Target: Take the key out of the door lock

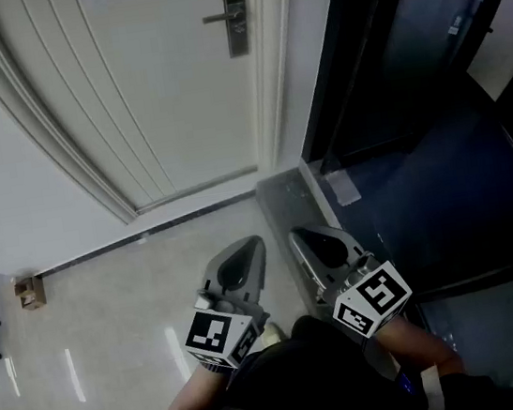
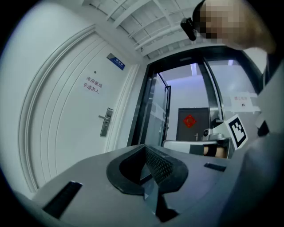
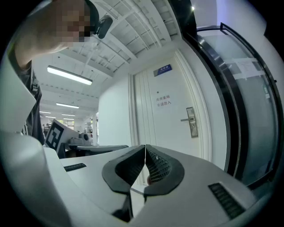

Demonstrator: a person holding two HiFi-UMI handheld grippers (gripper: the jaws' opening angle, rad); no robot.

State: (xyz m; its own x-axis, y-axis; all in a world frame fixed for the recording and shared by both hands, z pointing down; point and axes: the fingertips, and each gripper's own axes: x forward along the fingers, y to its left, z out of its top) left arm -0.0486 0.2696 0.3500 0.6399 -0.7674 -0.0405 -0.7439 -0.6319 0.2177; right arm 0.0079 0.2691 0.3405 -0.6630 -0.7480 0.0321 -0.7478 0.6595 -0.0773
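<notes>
A: Are the two holding anything?
B: No. The left gripper [image 2: 144, 148] and right gripper [image 3: 145, 148] are both pinched closed, side by side.
A: And the key?
B: Too small to see. The door lock [image 1: 235, 15] sits on the white door [image 1: 155, 90], far ahead.

- White panelled door [image 1: 154, 81]: smooth painted surface, matt; moulded ridges noted.
- Silver metal lock plate with lever handle [image 1: 236, 17]: brushed, dull sheen.
- Pale stone-look floor tiles [image 1: 111, 314]: polished; light streaks are reflected.
- Dark glass partition [image 1: 412, 101]: glossy, reflections carried.
- Grey plastic left gripper [image 1: 246, 248] and grey plastic right gripper [image 1: 304, 236]: shells matt, smooth. Black inner pads [image 2: 159, 166] are finely dimpled.
- Small brown cardboard box [image 1: 29, 291]: dull.
</notes>
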